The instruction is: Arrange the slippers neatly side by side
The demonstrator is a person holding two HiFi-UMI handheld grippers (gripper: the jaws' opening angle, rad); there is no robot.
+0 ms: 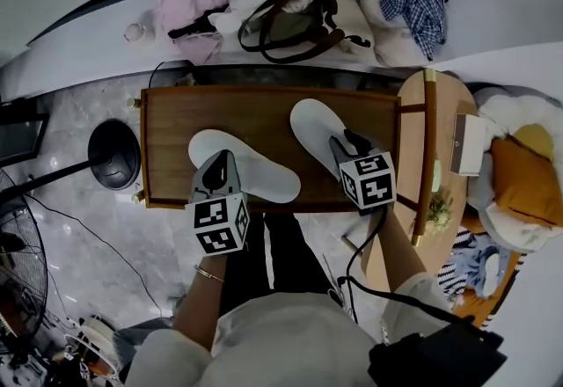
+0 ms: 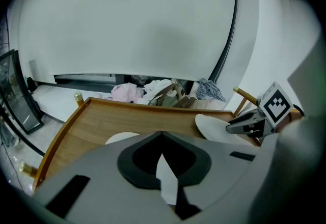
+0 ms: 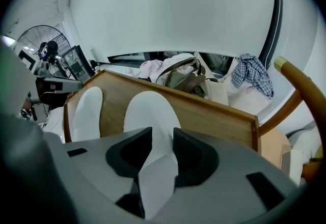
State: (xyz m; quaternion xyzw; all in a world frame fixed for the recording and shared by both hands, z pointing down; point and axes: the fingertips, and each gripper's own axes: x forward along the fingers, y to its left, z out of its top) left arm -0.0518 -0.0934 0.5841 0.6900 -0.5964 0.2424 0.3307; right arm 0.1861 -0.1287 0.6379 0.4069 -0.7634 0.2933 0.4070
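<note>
My left claw (image 1: pixel 222 164) is pinched shut on the left slipper (image 1: pixel 264 176); my right claw (image 1: pixel 345 143) is clamped on the right slipper (image 1: pixel 315 126) near end. Both are flat, smooth, white ovals. They lie apart, roughly parallel, on the rimmed wooden tray (image 1: pixel 167 139).

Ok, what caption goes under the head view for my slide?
From above: left gripper holds the left slipper, right gripper the right slipper, on the wooden table, not yet side by side.

two white slippers (image 1: pixel 255 172) (image 1: pixel 315 132); two grippers (image 1: pixel 223 158) (image 1: pixel 345 144); one wooden table (image 1: pixel 176 117); one bag (image 1: pixel 295 25)
</note>
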